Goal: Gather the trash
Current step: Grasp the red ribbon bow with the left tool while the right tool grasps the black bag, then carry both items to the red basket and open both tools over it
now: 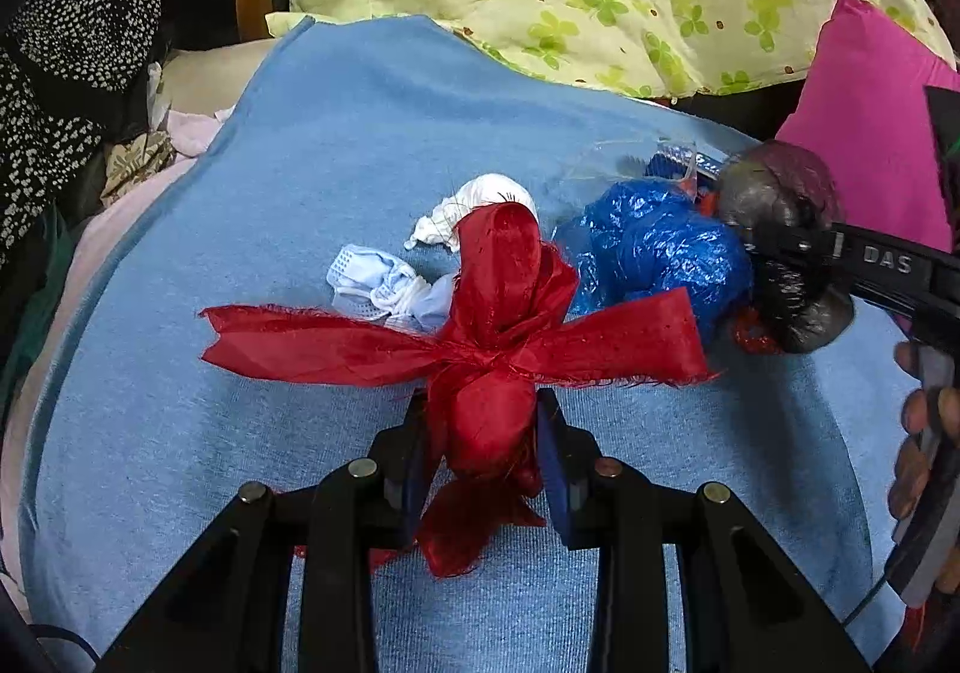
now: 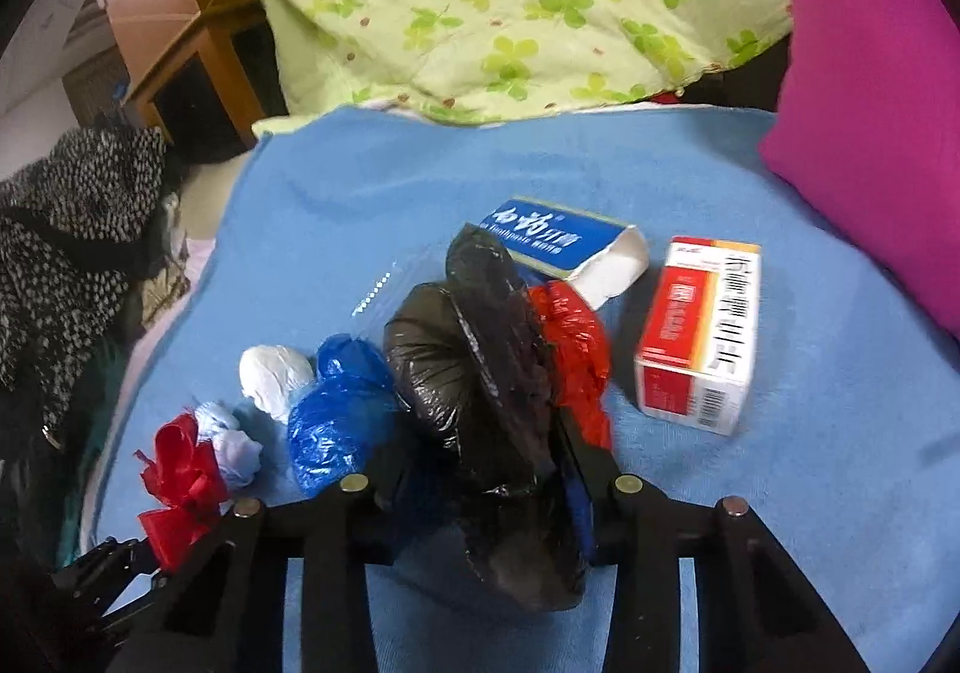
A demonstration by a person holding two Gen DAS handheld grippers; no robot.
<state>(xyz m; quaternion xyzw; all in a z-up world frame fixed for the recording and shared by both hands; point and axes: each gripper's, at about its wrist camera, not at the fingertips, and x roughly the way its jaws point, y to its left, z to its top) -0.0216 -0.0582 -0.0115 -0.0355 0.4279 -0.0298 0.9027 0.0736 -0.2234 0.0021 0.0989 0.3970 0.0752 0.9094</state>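
Left wrist view: left gripper (image 1: 483,433) clamps red ribbon bow (image 1: 480,337), right gripper (image 2: 480,469) clamps black bag wad (image 2: 474,373); blue bag wad (image 2: 336,415), tissue, boxes ahead on blue towel (image 2: 600,169), uncollected.

A left gripper (image 1: 483,433) clamps the knot of a frayed red ribbon bow (image 1: 480,337) over a blue towel (image 1: 336,144). Behind it lie a crumpled face mask (image 1: 378,286), a white wad (image 1: 480,208) and a blue plastic bag (image 1: 660,247). At right, the right gripper (image 1: 774,247) pinches a black plastic bag (image 1: 786,211) before a pink pillow (image 1: 864,120).
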